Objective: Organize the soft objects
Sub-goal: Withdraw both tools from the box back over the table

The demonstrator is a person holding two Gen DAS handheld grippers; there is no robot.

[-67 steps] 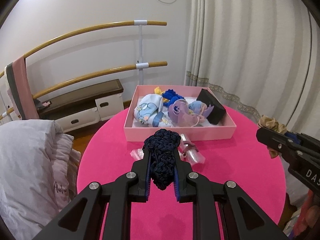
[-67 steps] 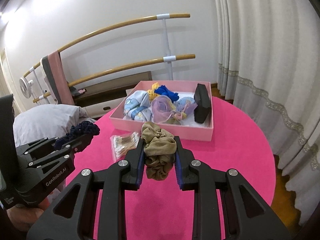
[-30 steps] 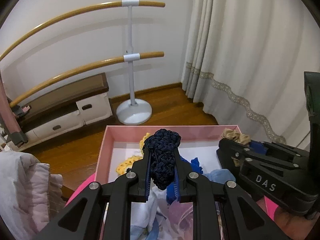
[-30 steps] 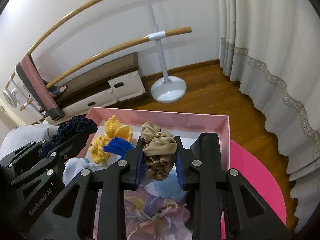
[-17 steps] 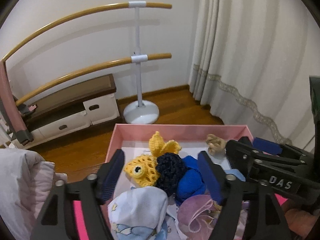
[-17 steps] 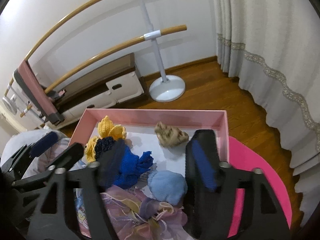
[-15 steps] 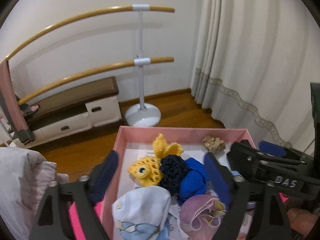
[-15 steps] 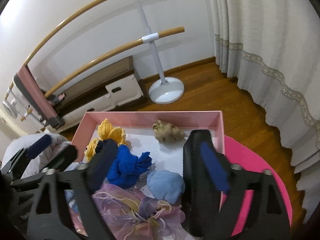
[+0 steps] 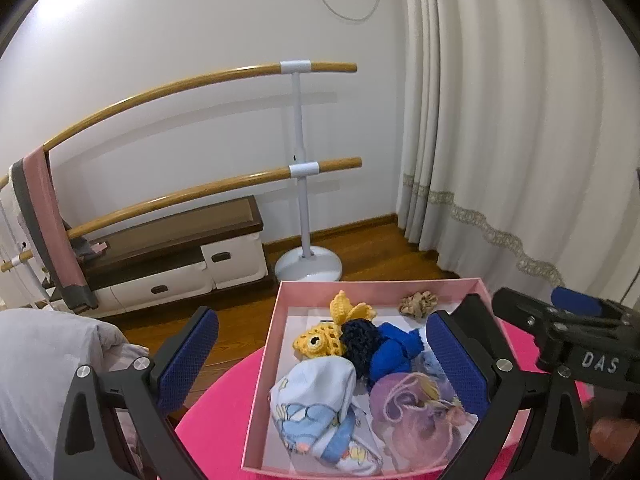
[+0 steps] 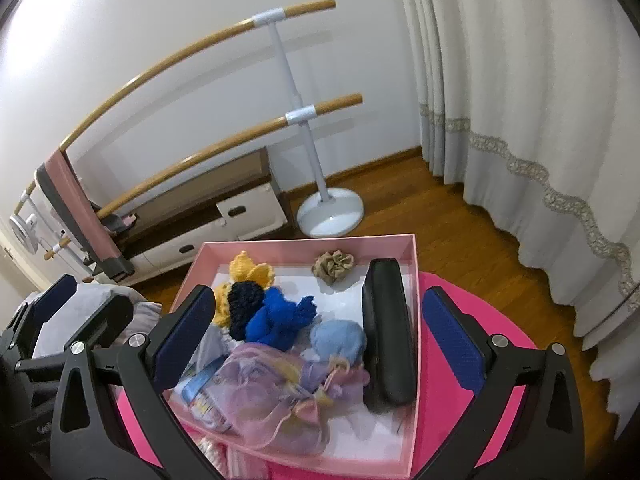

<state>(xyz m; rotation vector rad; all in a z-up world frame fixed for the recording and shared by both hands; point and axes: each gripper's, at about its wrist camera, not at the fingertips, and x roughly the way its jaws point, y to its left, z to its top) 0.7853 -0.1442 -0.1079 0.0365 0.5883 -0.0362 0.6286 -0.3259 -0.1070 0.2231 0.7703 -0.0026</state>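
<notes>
Hanging wide open and empty, your left claw (image 9: 322, 356) and right claw (image 10: 320, 330) are opening over soft, light scrunchies, the navy scrunchie (image 9: 359, 340) and tan scrunchie (image 10: 333, 266); pinch each squishy middle.

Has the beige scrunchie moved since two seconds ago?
Yes. The beige scrunchie left the right gripper and now lies by the far wall of the pink box.

navy scrunchie (image 9: 359, 337): lying in pink box (image 9: 264, 376), touching yellow crochet fish (image 9: 318, 341)
tan scrunchie (image 10: 333, 265): sitting alone near box's far wall
</notes>
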